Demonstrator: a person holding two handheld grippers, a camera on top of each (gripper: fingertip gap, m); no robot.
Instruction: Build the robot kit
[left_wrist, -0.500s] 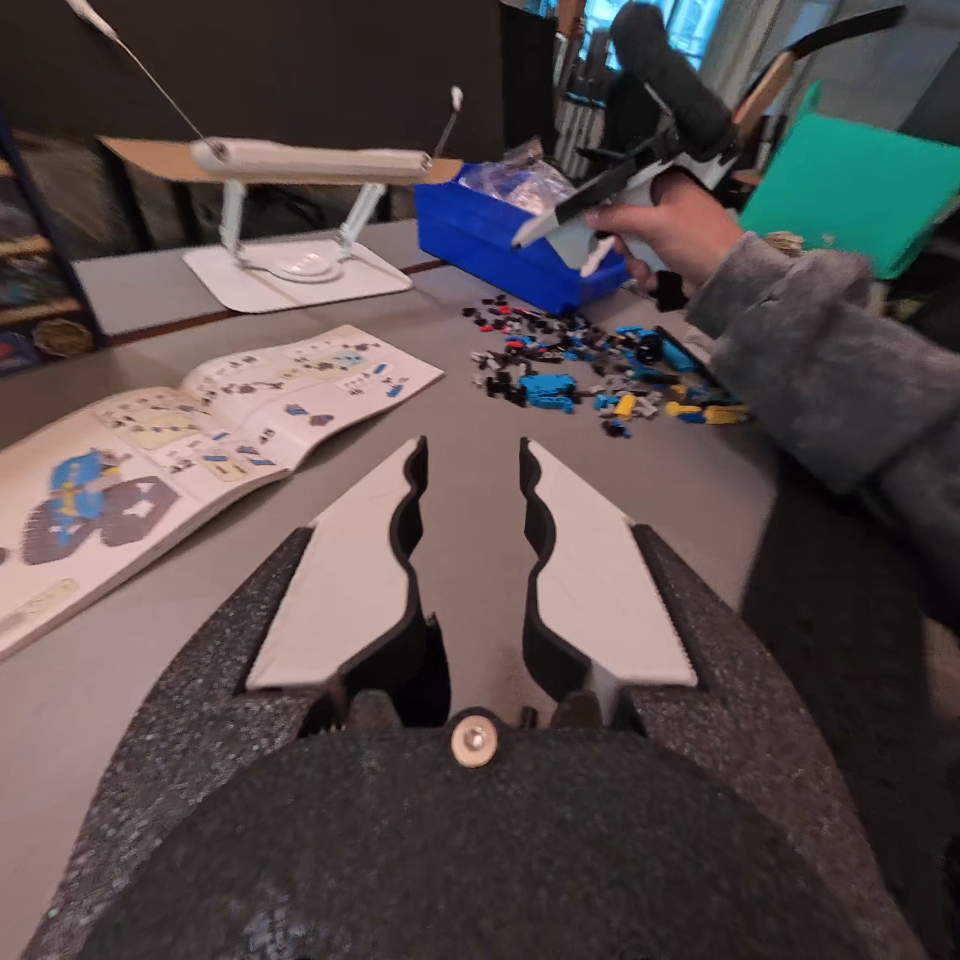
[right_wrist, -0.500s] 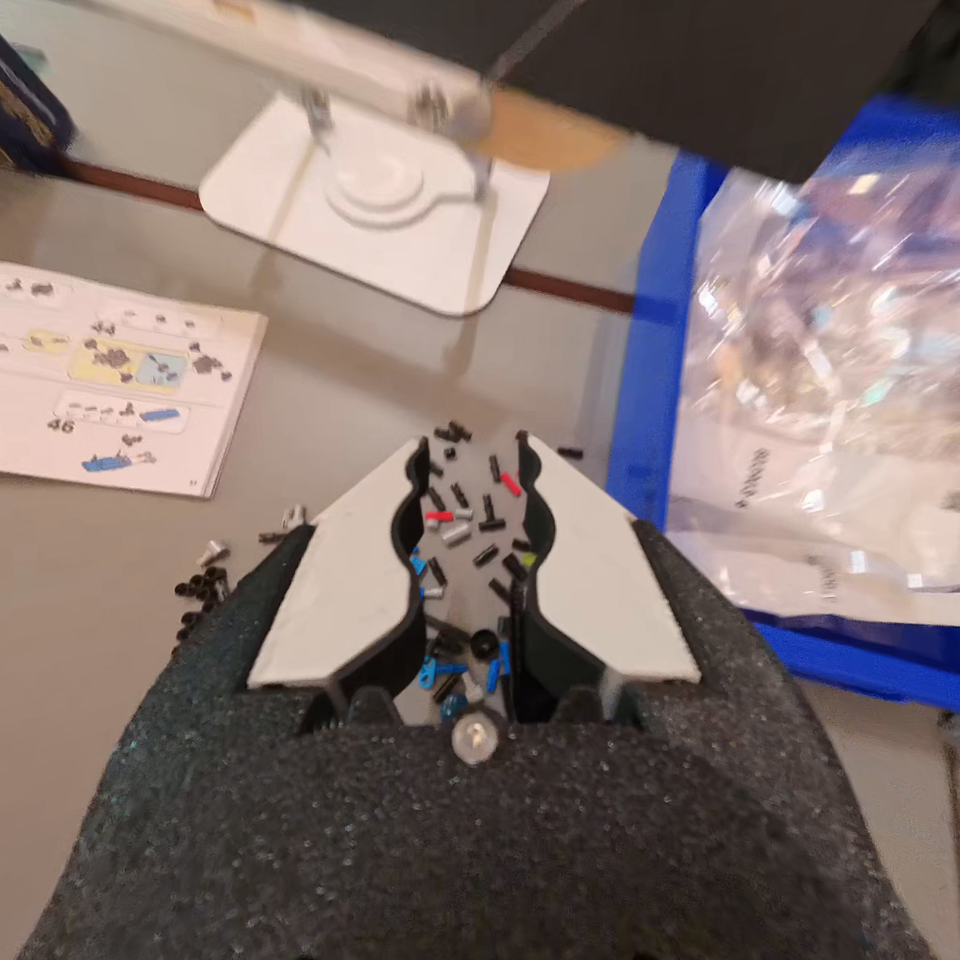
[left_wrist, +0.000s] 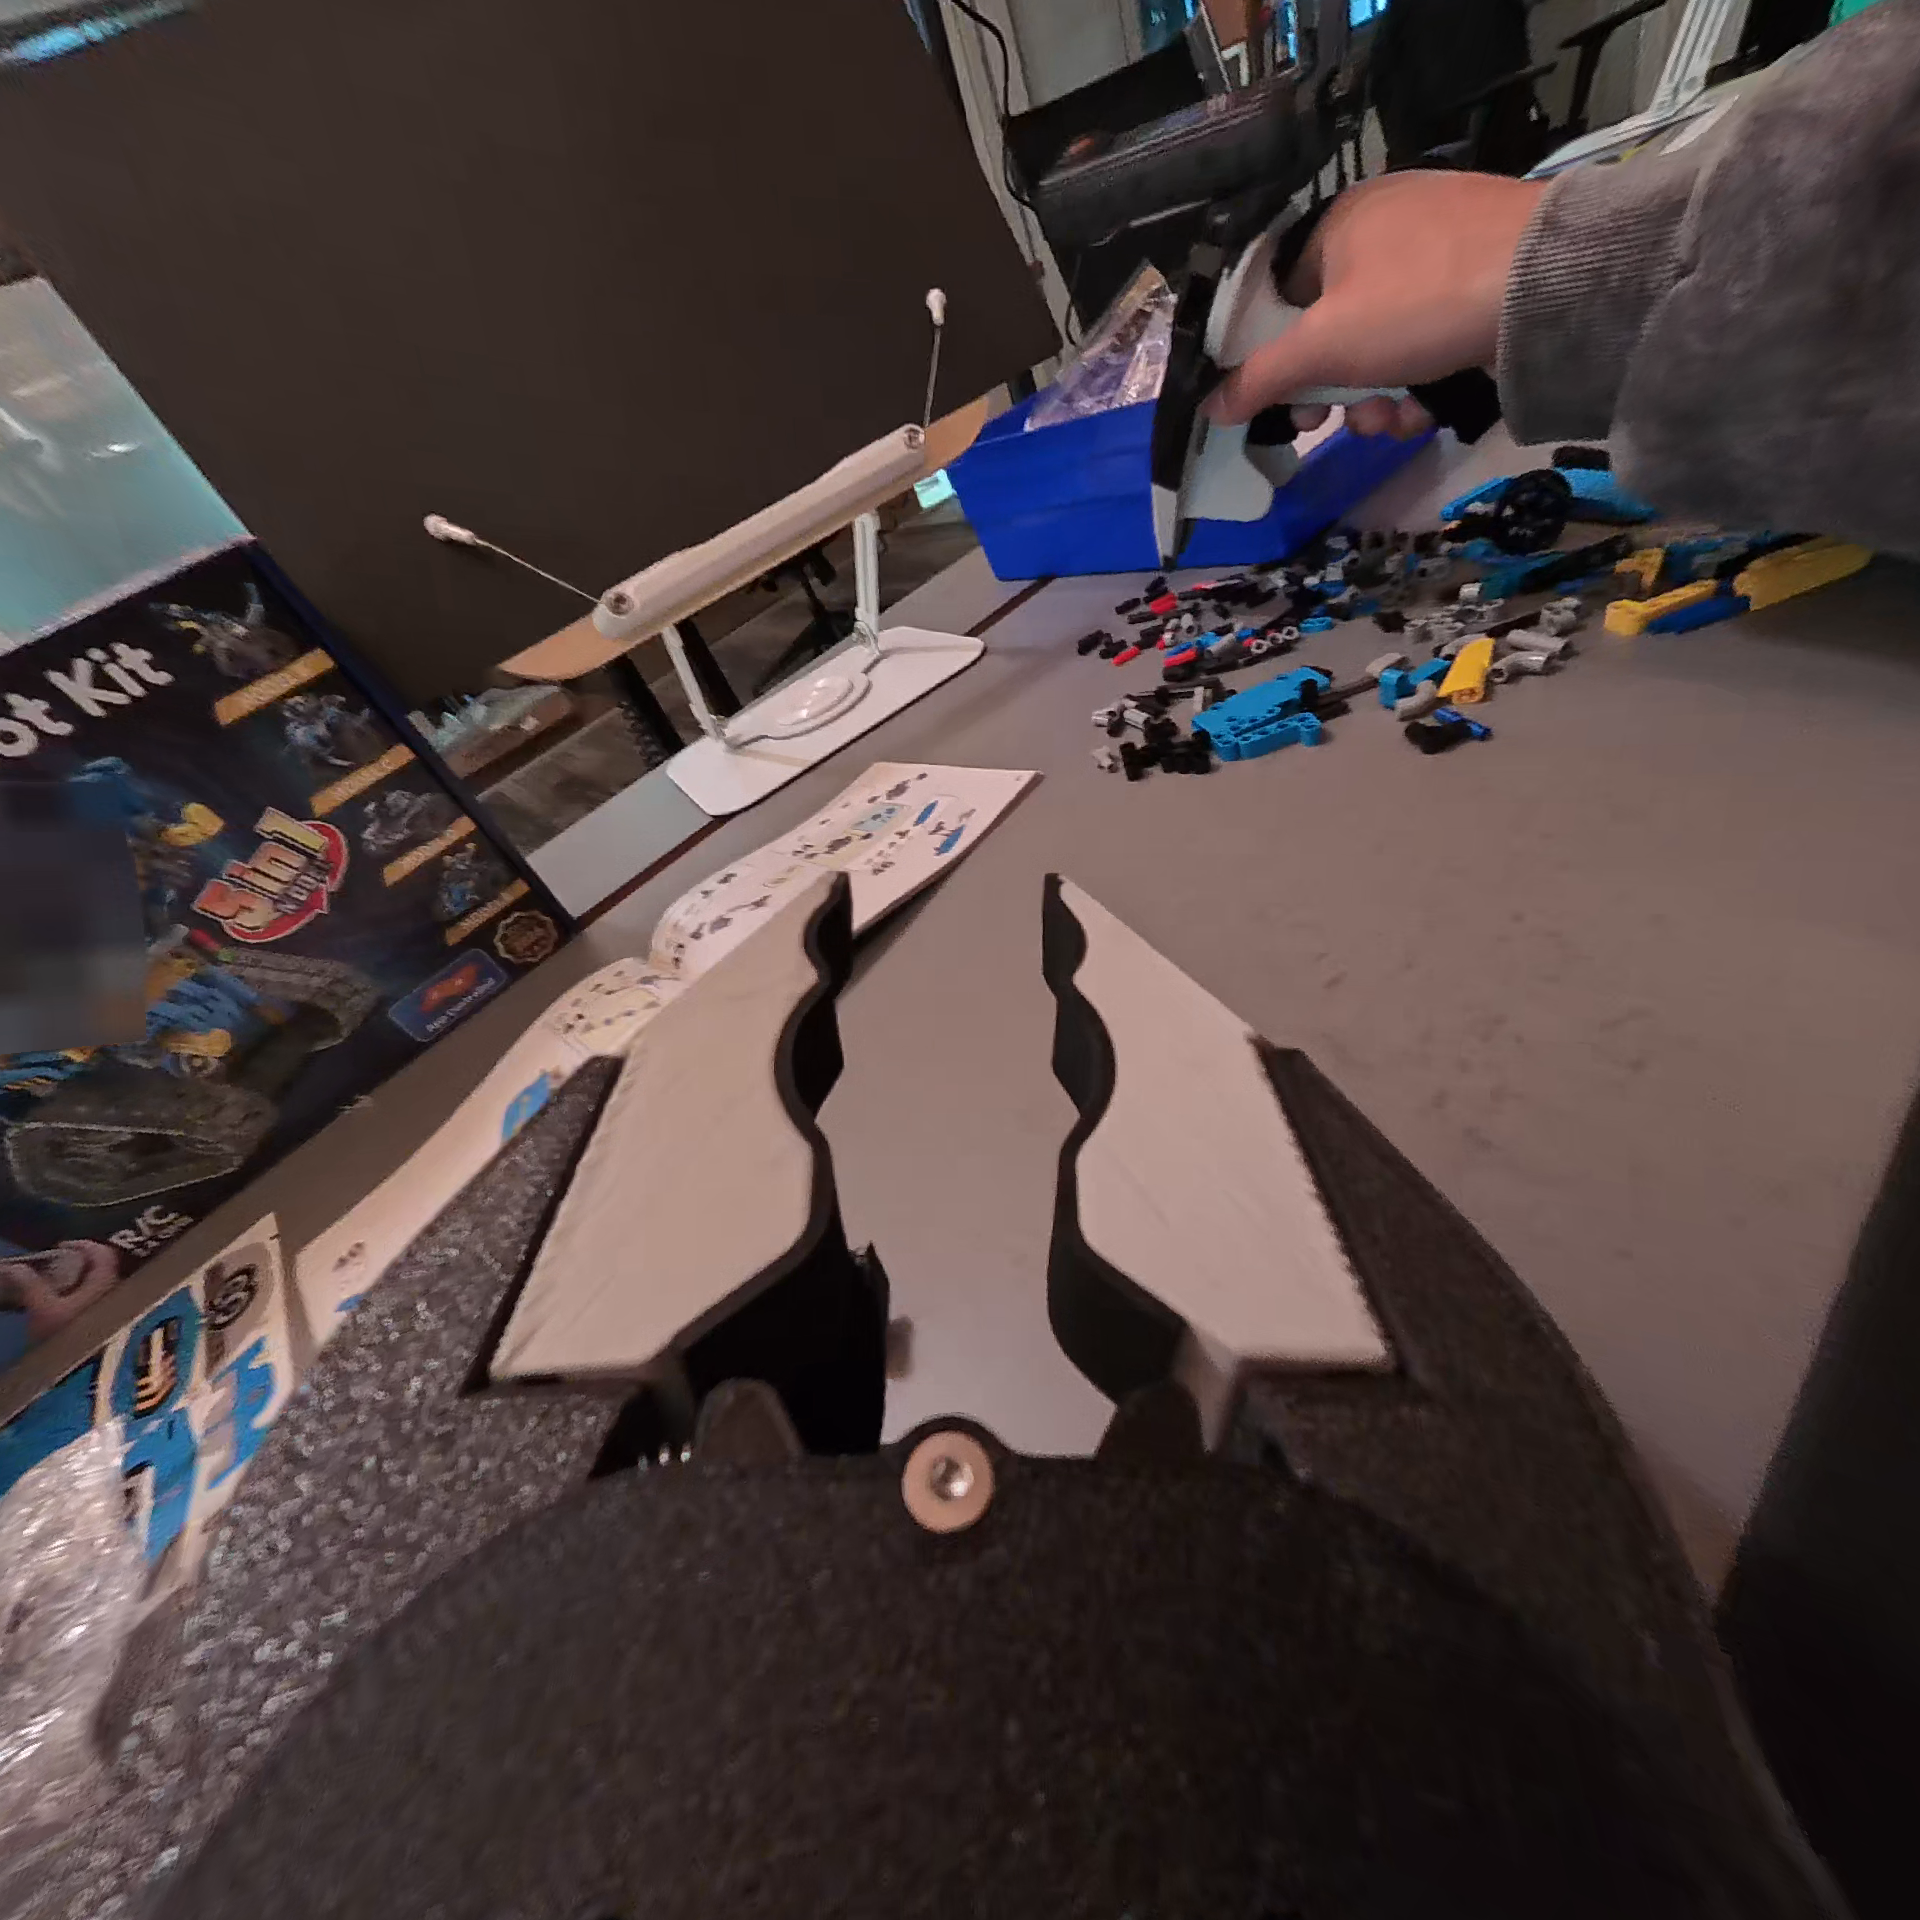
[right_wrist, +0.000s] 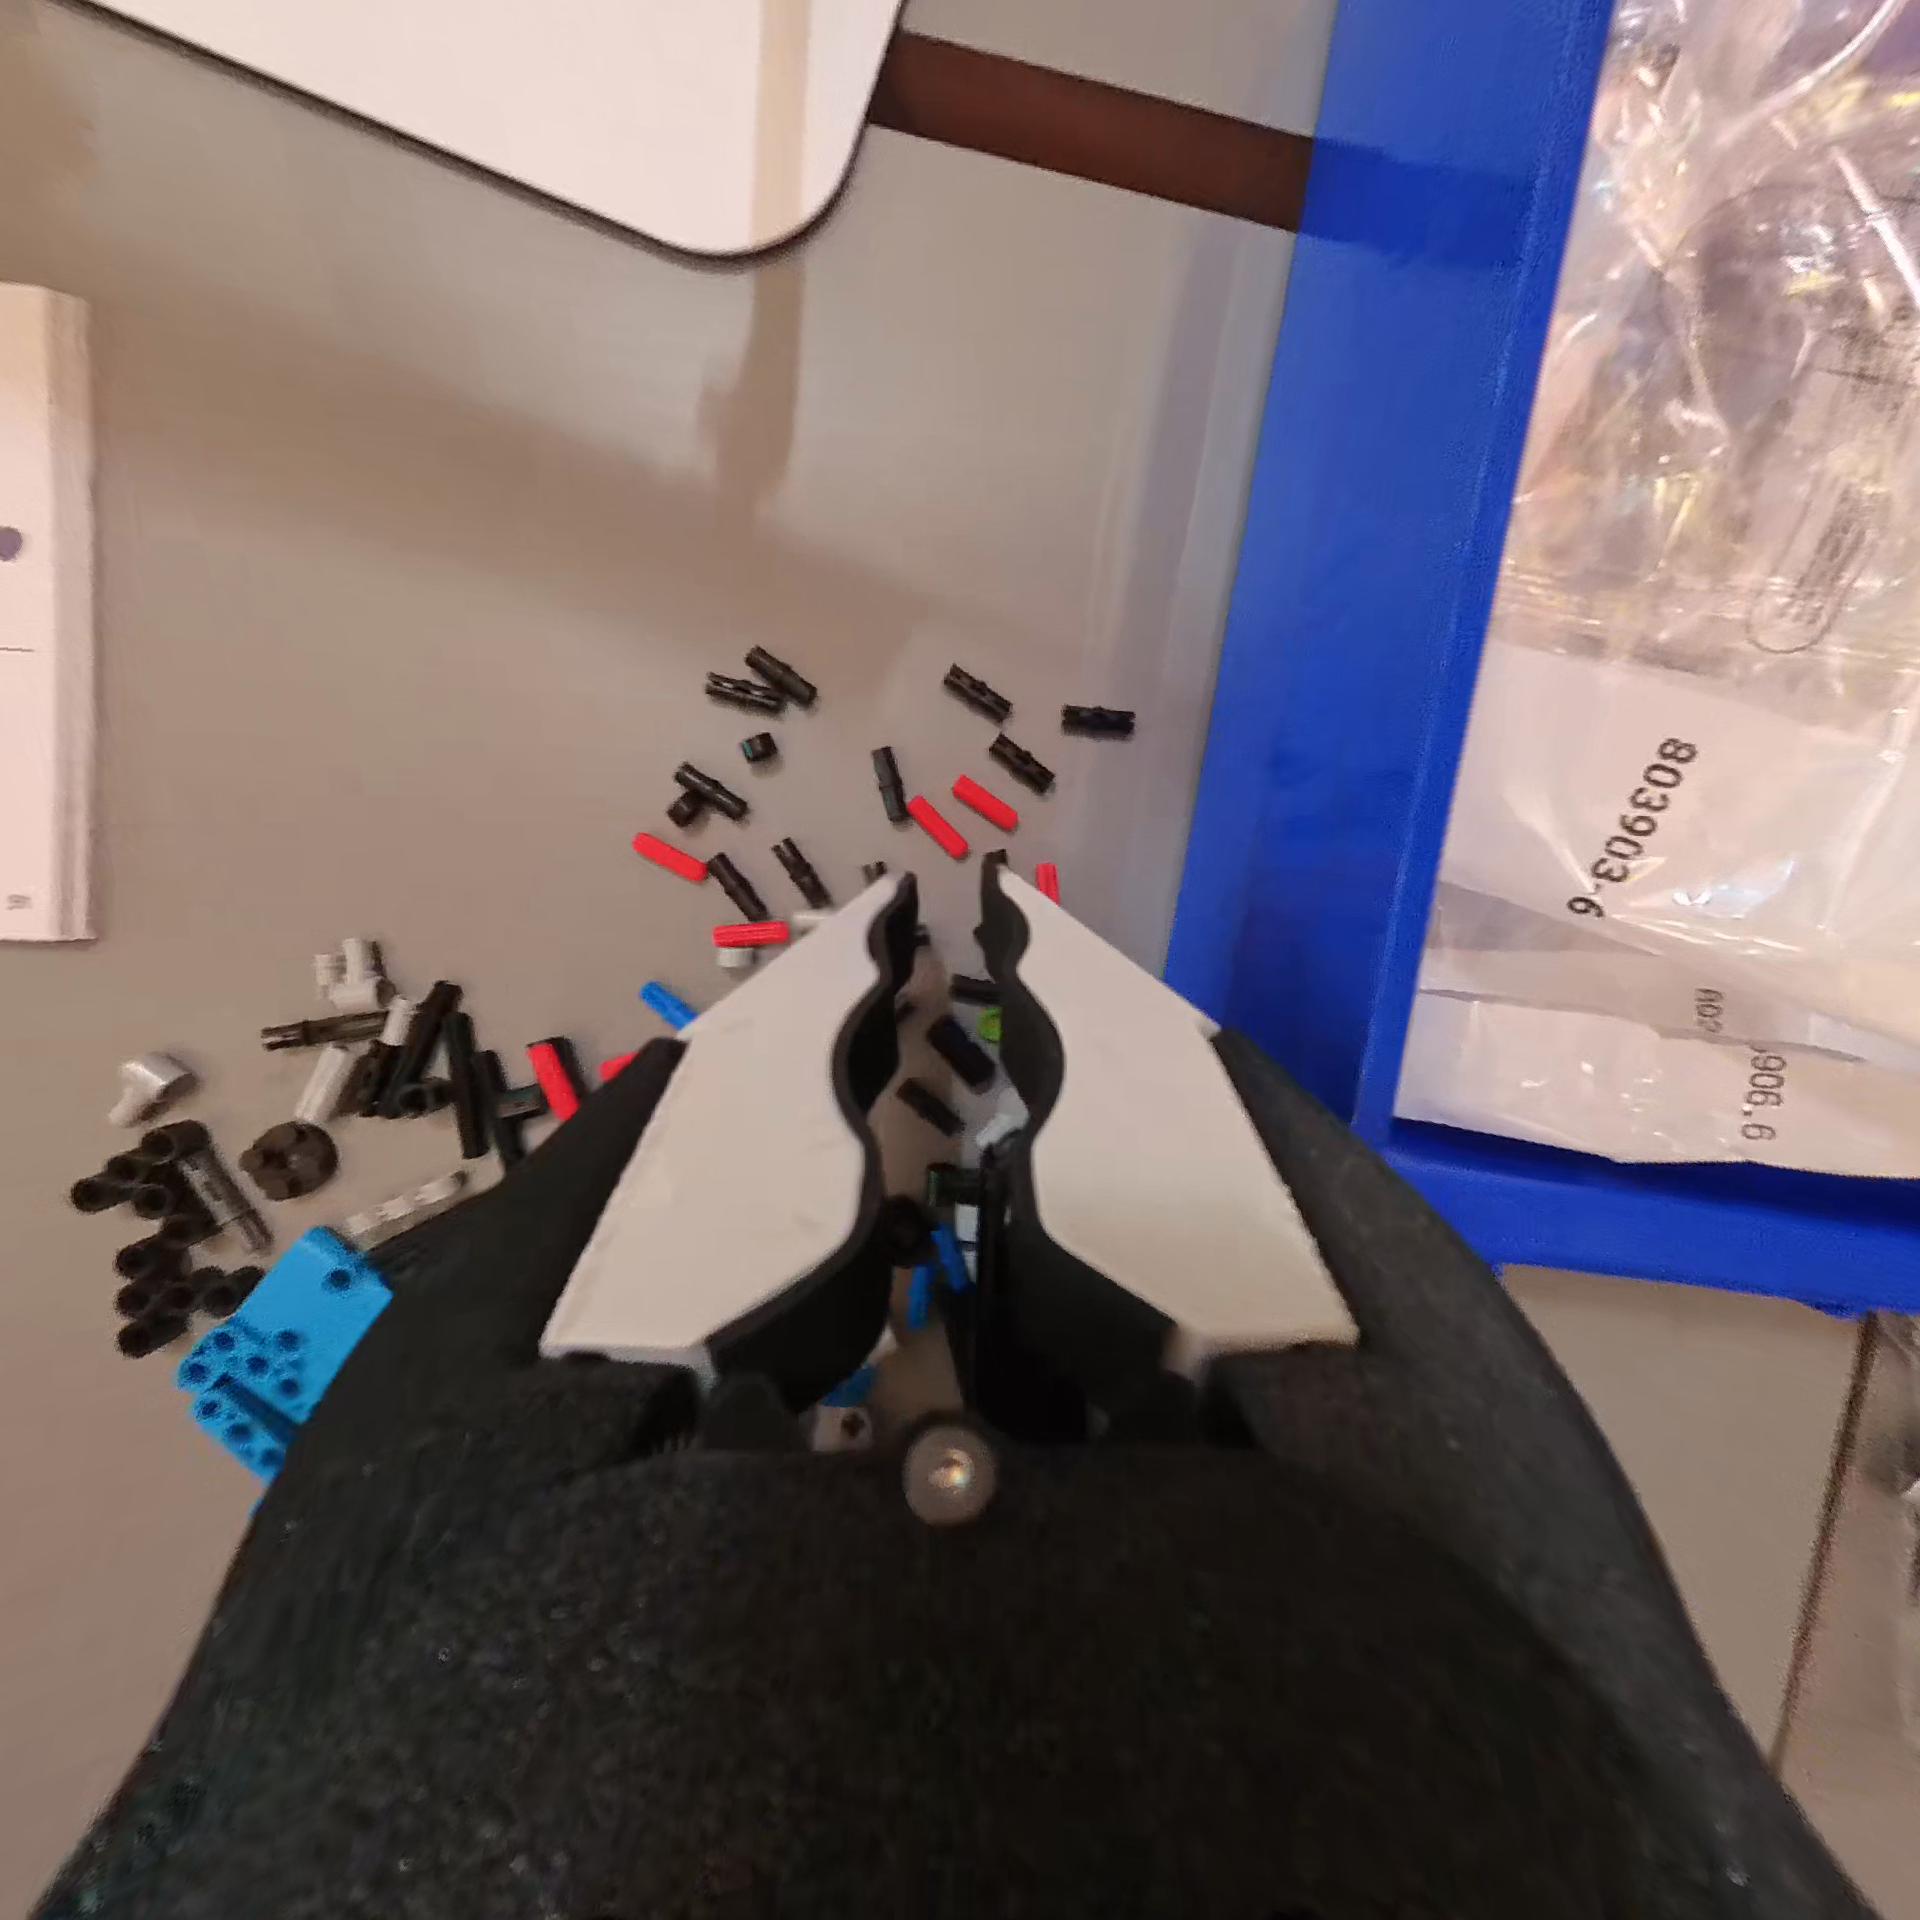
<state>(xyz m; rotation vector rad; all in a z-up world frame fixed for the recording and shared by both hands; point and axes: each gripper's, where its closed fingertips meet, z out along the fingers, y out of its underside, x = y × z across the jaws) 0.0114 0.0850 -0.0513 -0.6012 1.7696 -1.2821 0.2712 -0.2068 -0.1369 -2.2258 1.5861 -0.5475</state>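
Hovering low over a scatter of small building pieces (right_wrist: 831, 831), the right gripper (right_wrist: 945, 883) has its jaws drawn nearly together, a narrow gap between the tips and nothing gripped; black and red pins (right_wrist: 935, 826) lie just beyond the tips. Left of that scatter sit a blue perforated block (right_wrist: 275, 1340) and a cluster of black connectors (right_wrist: 156, 1247). Right of it, touching the pile's edge, stands a blue bin (right_wrist: 1392, 623) holding clear plastic bags (right_wrist: 1714, 520). Beyond the pieces rests the white base of a stand (right_wrist: 582, 94).

The left gripper (left_wrist: 940, 894) hangs released, jaws spread wide, above bare grey table (left_wrist: 1403, 1039), well apart from the pieces (left_wrist: 1299, 665). An open instruction booklet (left_wrist: 883, 831) lies just past its left finger, and a printed kit box (left_wrist: 229, 914) stands farther left. A hand (left_wrist: 1382, 301) in a grey sleeve (left_wrist: 1745, 260) holds the right gripper (left_wrist: 1174, 520) over the pieces. Behind the table rises a dark panel (left_wrist: 520, 260), with office chairs and clutter farther back.
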